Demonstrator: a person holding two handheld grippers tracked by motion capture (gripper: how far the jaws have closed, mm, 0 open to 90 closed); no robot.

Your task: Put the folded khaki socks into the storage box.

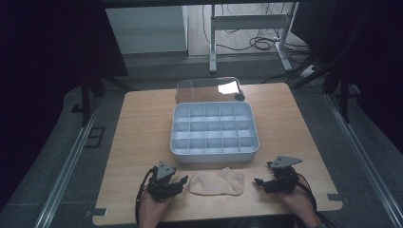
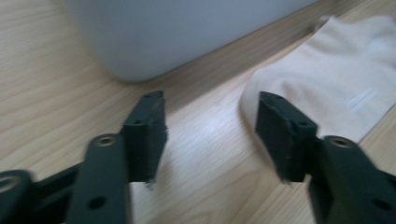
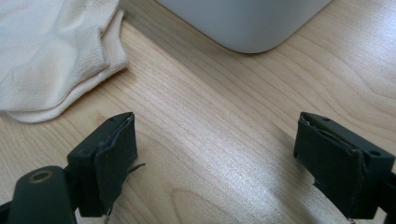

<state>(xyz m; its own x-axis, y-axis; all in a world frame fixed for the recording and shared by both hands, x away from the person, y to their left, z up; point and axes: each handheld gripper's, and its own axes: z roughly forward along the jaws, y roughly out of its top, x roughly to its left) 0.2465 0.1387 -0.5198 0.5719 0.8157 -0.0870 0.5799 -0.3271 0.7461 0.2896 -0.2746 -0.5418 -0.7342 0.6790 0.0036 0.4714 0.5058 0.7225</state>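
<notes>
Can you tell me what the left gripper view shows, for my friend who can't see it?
Two black fingers stand apart over a wooden table, nothing between them. A cream sock lies just beyond the right one, a grey box behind.

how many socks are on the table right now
1. A cream sock lies flat at the near edge of the table, between the two grippers; it may be a stacked pair.
</notes>
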